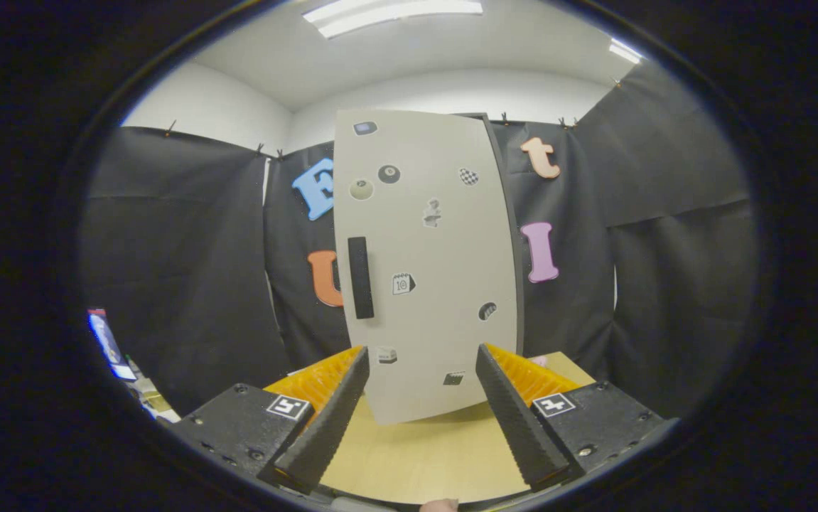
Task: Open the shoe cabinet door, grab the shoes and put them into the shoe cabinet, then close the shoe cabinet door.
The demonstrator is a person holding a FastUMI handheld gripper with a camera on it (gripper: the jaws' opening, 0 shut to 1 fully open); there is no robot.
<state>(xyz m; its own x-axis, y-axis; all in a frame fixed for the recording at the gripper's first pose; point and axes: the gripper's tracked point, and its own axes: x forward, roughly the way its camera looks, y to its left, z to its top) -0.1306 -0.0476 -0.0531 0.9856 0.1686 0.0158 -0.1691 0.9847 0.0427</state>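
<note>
From my remote station I read an evenly bright feed lit by ceiling light panels point(394, 13) overhead, with mild glare on them, soft faint shadows on the bench point(423, 455), sharp focus at the cabinet door point(426, 263), and strong fisheye bowing of its straight edges outward.

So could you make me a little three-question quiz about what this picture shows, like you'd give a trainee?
1. True or false: the gripper is clamped on the black handle.
2. The cabinet door is: A) closed, B) wide open, C) missing.
3. What does the cabinet stand on?

Key:
1. False. The fingers are spread apart, holding nothing, short of the door.
2. A.
3. A light wooden tabletop.
</note>
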